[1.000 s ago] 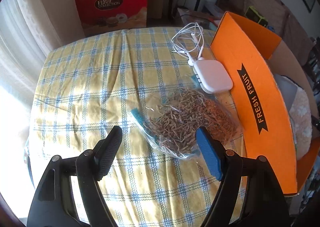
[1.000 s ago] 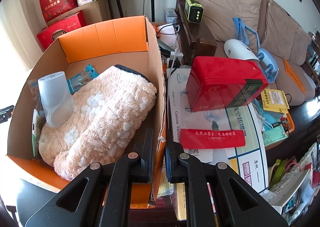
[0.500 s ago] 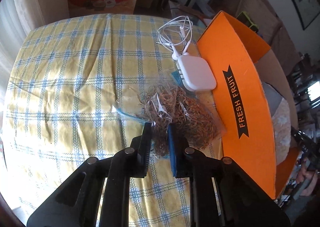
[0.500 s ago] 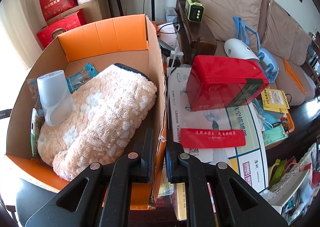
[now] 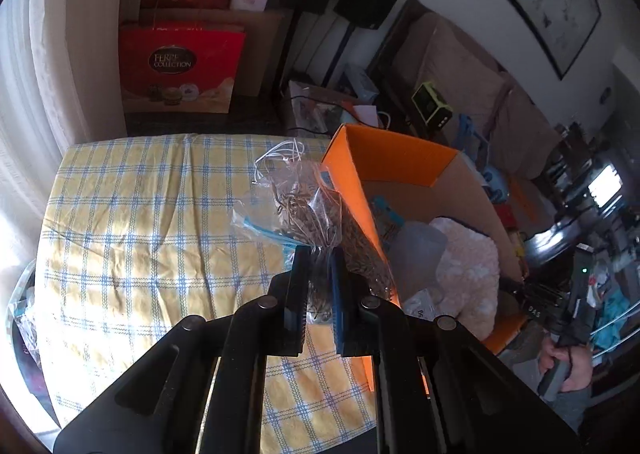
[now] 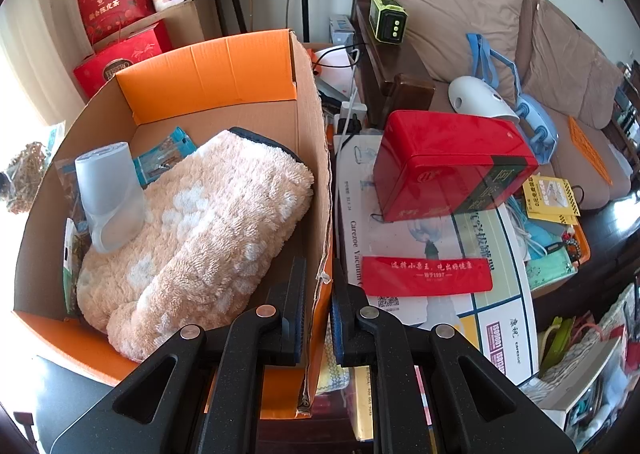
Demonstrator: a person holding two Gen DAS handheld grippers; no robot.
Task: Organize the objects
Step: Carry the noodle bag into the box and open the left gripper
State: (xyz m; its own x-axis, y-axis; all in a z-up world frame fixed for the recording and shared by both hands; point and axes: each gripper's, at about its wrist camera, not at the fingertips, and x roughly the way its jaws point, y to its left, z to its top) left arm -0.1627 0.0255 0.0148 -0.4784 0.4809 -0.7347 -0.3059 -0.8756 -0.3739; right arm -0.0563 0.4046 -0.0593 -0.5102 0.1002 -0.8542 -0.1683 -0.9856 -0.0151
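Left gripper (image 5: 320,278): matte black, speckled plastic arms w/ triangular cut-outs, silver round rivets at pivots. One finger (image 5: 298,286) has a black ribbed pad, the other a blue one. Right gripper (image 6: 318,294): same build, blue pad edges on both fingers. Seen from left cam, its handle (image 5: 558,370) is grey, black body w/ green LED, white lettering.

The left wrist view is taken from above the checked tablecloth (image 5: 132,222), angled steeply down past the left gripper (image 5: 319,286). The right wrist view is aimed down along the cardboard box (image 6: 316,182) wall at close range. The box (image 5: 404,158) interior is shared by both.
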